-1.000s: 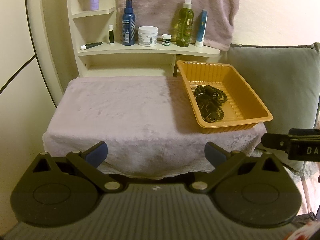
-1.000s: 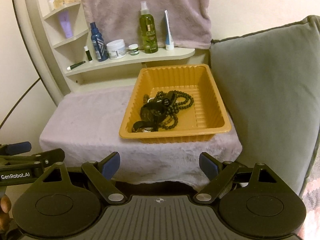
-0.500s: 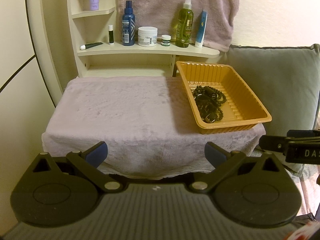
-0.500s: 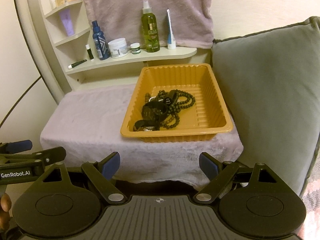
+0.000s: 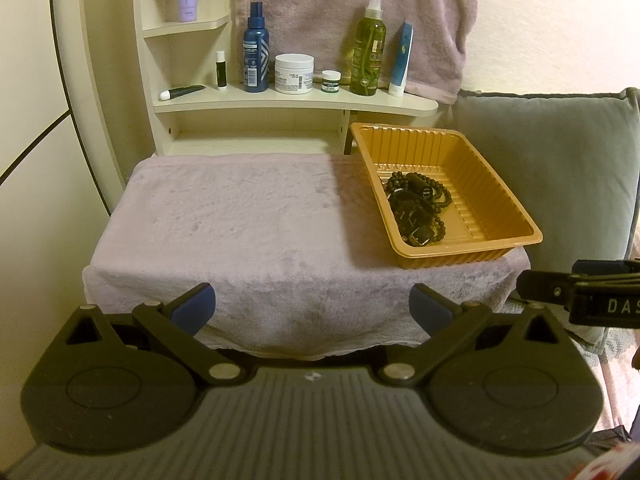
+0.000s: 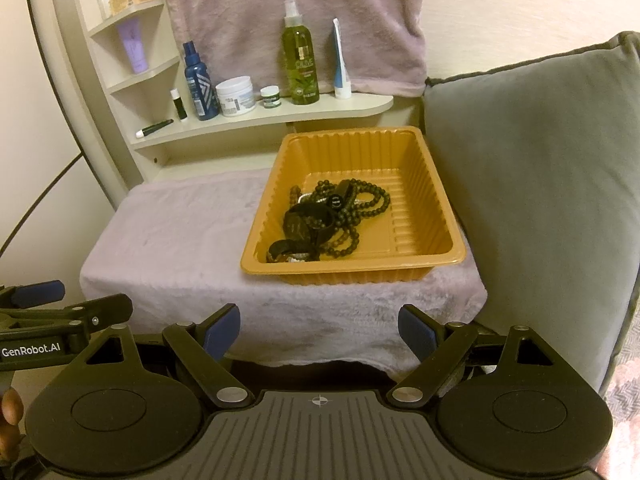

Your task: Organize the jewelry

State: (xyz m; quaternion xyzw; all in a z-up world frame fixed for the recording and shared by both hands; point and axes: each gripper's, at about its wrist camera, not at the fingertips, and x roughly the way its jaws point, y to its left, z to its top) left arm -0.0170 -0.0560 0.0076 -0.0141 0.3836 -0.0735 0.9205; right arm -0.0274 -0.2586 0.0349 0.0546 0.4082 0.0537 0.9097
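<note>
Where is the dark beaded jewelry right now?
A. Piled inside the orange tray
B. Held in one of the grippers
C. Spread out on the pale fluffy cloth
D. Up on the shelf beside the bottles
A: the dark beaded jewelry lies in a tangled heap on the floor of the orange tray, while the left gripper and right gripper stand open and hold nothing.

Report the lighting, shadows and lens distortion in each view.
Left wrist view: warm, dim yellowish light; the ribbed orange plastic tray shades the pale fuzzy towel to its left; fisheye bows the cream shelf unit and blacks the corners. Right wrist view: same cast, grainy, dark beaded jewelry lacks detail, grey cushion bulges.
</note>
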